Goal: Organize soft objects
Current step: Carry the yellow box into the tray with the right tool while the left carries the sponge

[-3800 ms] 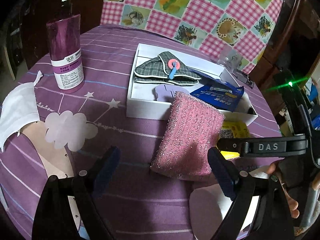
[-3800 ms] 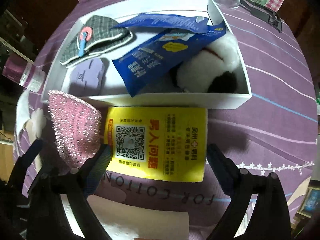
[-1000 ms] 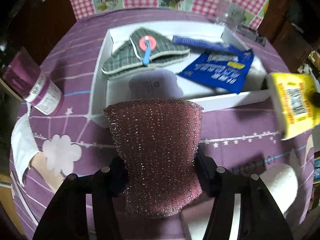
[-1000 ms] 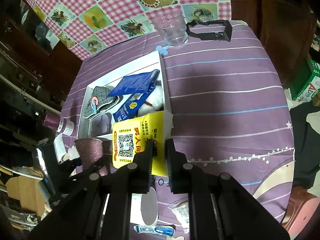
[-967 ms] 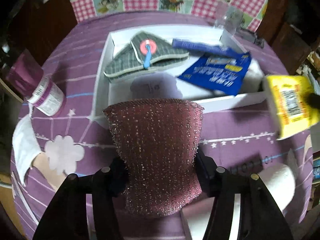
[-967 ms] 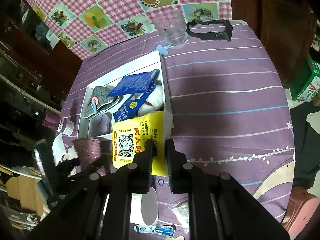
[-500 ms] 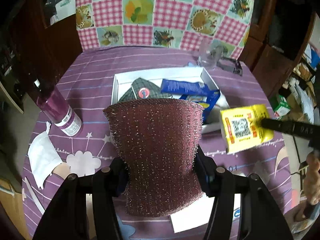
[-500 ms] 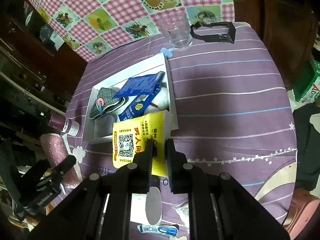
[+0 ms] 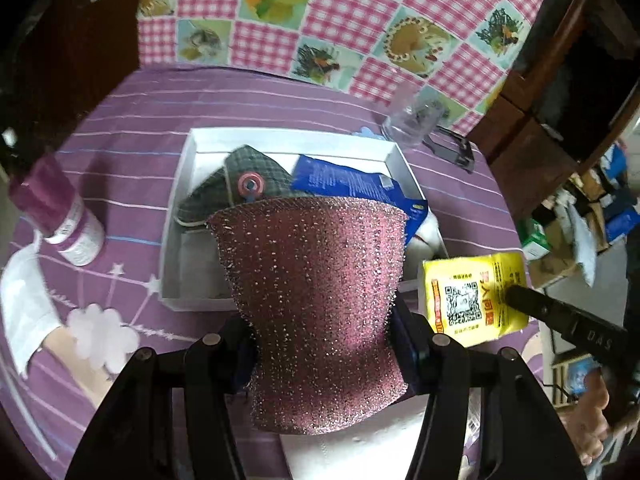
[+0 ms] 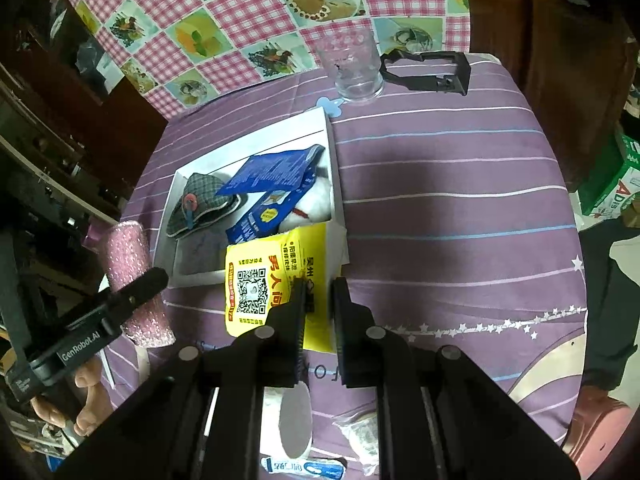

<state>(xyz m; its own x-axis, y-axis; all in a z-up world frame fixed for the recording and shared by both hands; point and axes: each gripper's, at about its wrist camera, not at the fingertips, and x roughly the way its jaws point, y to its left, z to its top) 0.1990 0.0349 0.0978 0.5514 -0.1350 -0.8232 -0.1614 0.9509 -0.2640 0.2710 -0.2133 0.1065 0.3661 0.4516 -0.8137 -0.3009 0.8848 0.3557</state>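
Sponge [image 9: 320,312] pinched narrow by left hand-held gripper [image 9: 324,344]; we judged it light, squashy. Right hand-held gripper [image 10: 318,300] clamped yellow packet [image 10: 272,280], limp, by its edge.

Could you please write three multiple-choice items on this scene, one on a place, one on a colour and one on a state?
1. Where is the plaid cloth?
A. In the white box
B. Under the glass
C. On the floor

2. What colour is the packet held by the right hand-held gripper?
A. Green
B. Yellow
C. Red

3. What state is the left hand-held gripper in?
A. Open and empty
B. Shut on the pink sponge
C. Out of view

Answers: 1 A, it lies within the box walls. 2 B, bright yellow with a QR code. 3 B, its fingers pinch the sponge's sides.
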